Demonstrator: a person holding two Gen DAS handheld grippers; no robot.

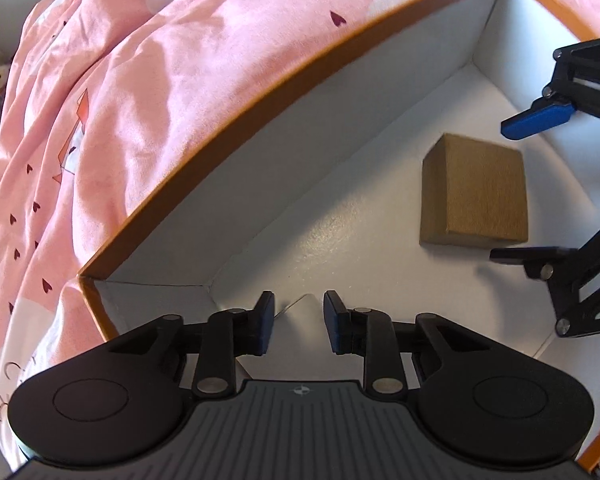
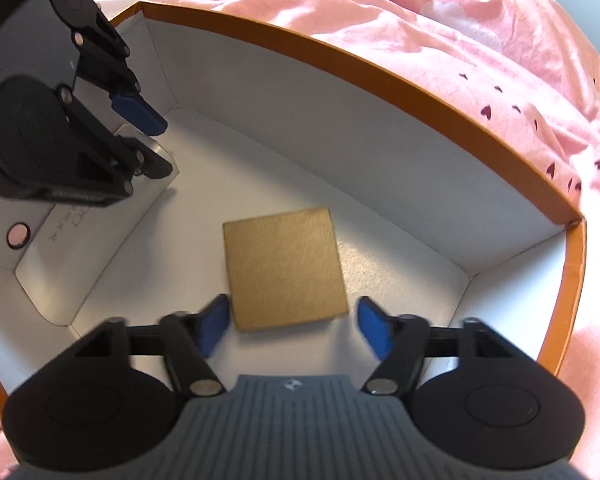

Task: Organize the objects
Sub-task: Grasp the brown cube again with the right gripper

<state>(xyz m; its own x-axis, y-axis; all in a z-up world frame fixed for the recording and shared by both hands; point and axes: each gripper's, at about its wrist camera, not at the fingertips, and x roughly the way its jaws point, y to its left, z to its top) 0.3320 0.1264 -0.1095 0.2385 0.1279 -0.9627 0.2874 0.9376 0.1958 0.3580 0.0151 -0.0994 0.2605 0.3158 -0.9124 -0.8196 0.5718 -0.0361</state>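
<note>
A brown cardboard block (image 1: 473, 194) lies on the white floor of an orange-rimmed box (image 1: 236, 116). It also shows in the right wrist view (image 2: 286, 268). My right gripper (image 2: 294, 326) is open, its blue pads on either side of the block's near edge, not touching it. From the left wrist view the right gripper (image 1: 507, 190) straddles the block. My left gripper (image 1: 299, 324) is open and empty, low in the box near a corner. It shows in the right wrist view (image 2: 160, 144) at the upper left.
The box (image 2: 451, 116) sits on a pink bedsheet (image 1: 120, 100) printed with dark hearts. The sheet (image 2: 459, 12) surrounds the box. A folded white flap with writing (image 2: 84, 240) lies along the box's inner wall under my left gripper.
</note>
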